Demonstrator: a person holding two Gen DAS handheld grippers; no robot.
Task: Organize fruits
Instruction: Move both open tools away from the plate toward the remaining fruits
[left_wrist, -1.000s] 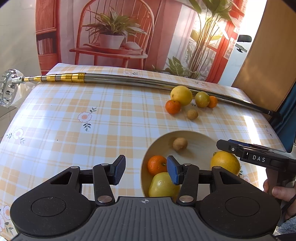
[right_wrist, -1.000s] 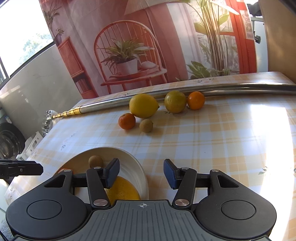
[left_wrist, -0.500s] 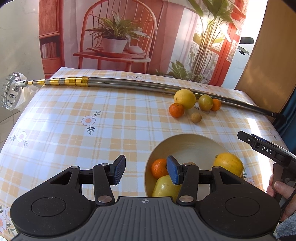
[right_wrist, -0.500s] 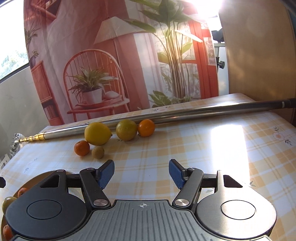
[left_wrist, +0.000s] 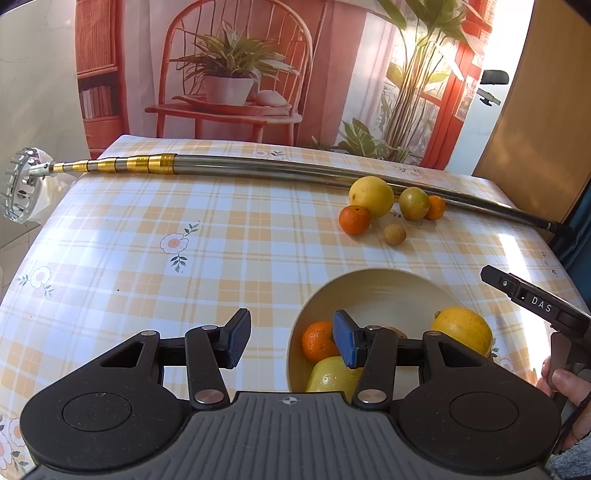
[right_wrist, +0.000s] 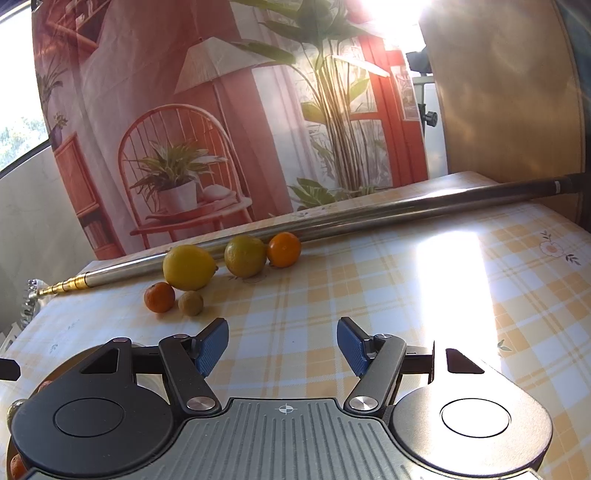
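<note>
Currently both grippers were empty with jaws spread apart. Left gripper (left_wrist: 291, 338) hovered at the near-left rim of the cream bowl (left_wrist: 373, 291), which held an orange (left_wrist: 317, 339), a yellow-green fruit (left_wrist: 330, 374), a large lemon (left_wrist: 461, 330) and a small brown fruit mostly hidden behind the finger. Right gripper (right_wrist: 282, 345) hung over bare checked tablecloth (right_wrist: 369, 295), well short of the loose fruit. Five pieces sat by the metal pole (right_wrist: 369, 218): lemon (right_wrist: 189, 267), green citrus (right_wrist: 245, 256) touching a small orange (right_wrist: 283, 249), another mandarin (right_wrist: 159, 297), and a brown fruit (right_wrist: 190, 303).
</note>
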